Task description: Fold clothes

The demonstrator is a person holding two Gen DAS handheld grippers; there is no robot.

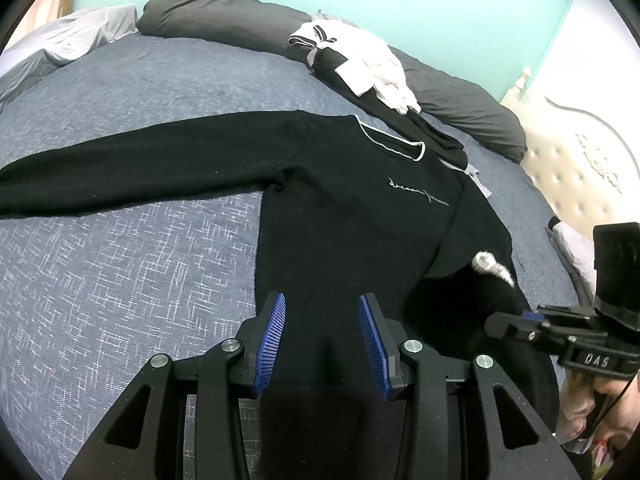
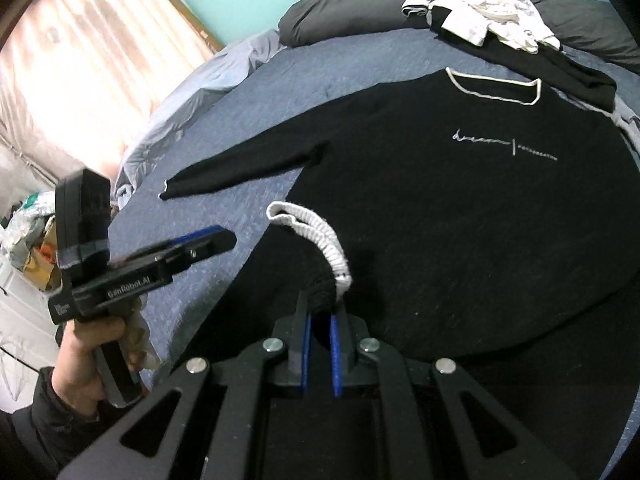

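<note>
A black sweater (image 1: pixel 360 220) (image 2: pixel 460 220) with a white-trimmed neckline and script lettering lies flat, chest up, on the blue bedspread (image 1: pixel 120 272). One sleeve (image 1: pixel 120 172) stretches out straight to the left. My right gripper (image 2: pixel 322 306) (image 1: pixel 500 324) is shut on the other sleeve just behind its white ribbed cuff (image 2: pixel 316 232) (image 1: pixel 490 266), which is brought over the sweater's body. My left gripper (image 1: pixel 323 300) (image 2: pixel 216 238) hovers over the sweater's lower left part. Its blue pads (image 1: pixel 272 340) stand apart and I see nothing pinched between them.
A pile of black and white clothes (image 1: pixel 360 60) (image 2: pixel 488 20) lies at the far side of the bed against grey pillows (image 1: pixel 216 12). A cream tufted headboard (image 1: pixel 572 168) is at the right. A bright curtained window (image 2: pixel 80 60) and floor clutter are at the left. A hand (image 2: pixel 92 344) holds the left gripper.
</note>
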